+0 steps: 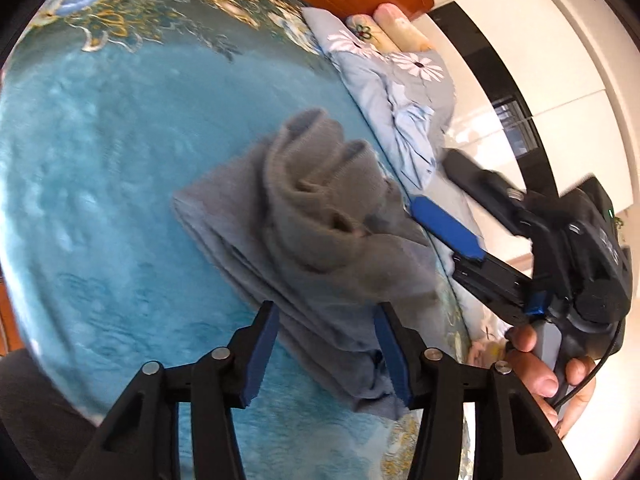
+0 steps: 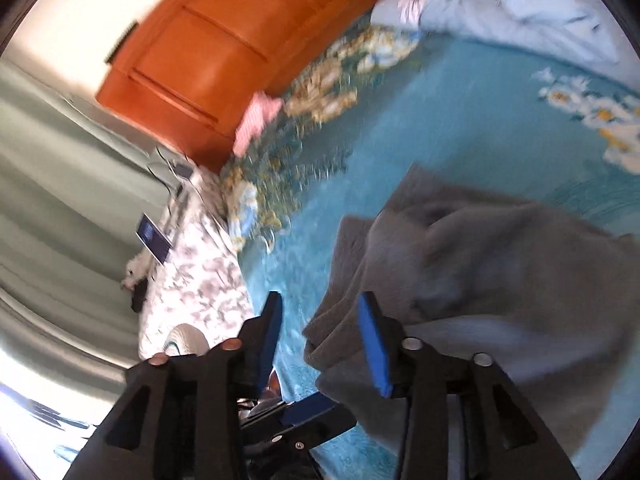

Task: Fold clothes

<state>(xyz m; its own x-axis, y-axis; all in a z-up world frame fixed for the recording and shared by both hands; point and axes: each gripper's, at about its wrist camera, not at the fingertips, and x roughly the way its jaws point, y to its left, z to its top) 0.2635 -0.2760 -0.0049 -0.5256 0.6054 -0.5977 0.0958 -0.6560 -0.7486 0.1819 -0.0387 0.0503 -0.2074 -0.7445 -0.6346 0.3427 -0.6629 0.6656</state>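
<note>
Garment: grey sweater point(image 1: 304, 216) is seen lying part-folded, bunched on top, on the bed's blue blanket point(image 1: 100, 168) | left tool point(image 1: 326, 354) and right tool point(image 2: 320, 344): both spread, nothing held | handling: judged soft, light, floppy; best pinched at a layered edge.

A blue blanket point(image 1: 100, 184) with a flower border covers the bed. At its far side stands an orange-brown wooden headboard point(image 2: 208, 52). A pale blue quilt with white flowers point(image 1: 404, 92) lies crumpled along the bed edge, and two rolled pillows point(image 1: 394, 26) lie near the headboard. A small pink cloth point(image 2: 256, 120) rests against the headboard. Green curtains point(image 2: 60, 184) hang beside the bed.
</note>
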